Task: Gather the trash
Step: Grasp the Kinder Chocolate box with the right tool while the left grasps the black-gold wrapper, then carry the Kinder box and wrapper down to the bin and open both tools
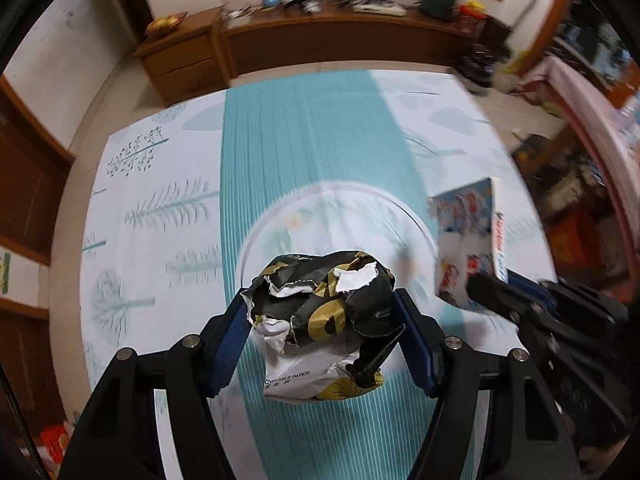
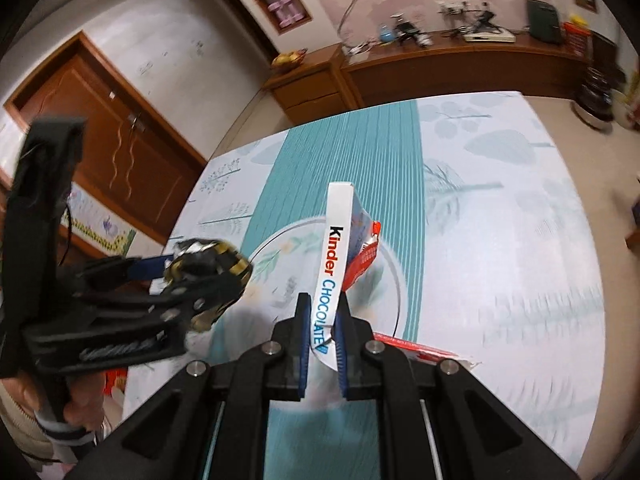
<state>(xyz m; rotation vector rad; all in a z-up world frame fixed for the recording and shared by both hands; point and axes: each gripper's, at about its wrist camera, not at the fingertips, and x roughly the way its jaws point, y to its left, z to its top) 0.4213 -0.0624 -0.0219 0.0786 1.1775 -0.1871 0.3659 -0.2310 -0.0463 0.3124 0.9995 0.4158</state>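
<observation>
In the left wrist view my left gripper (image 1: pixel 322 300) is shut on a crumpled black, gold and white paper wrapper (image 1: pixel 320 320), held above the teal-striped tablecloth (image 1: pixel 160 200). The right wrist view shows the same wrapper (image 2: pixel 208 264) in the left gripper (image 2: pixel 212 280) at the left. My right gripper (image 2: pixel 322 304) is shut on the lower end of a white Kinder chocolate box (image 2: pixel 336 248), which stands up on edge between the pads. That box (image 1: pixel 468 240) and the right gripper (image 1: pixel 486 286) appear at the right of the left wrist view.
A clear round plate (image 2: pixel 396 280) lies on the cloth under both grippers. A red torn piece (image 2: pixel 420 350) lies beside my right fingers. A hand (image 2: pixel 80 400) holds the left gripper's handle. A wooden sideboard (image 1: pixel 320 40) runs along the far wall, and a wooden door (image 2: pixel 120 140) stands at left.
</observation>
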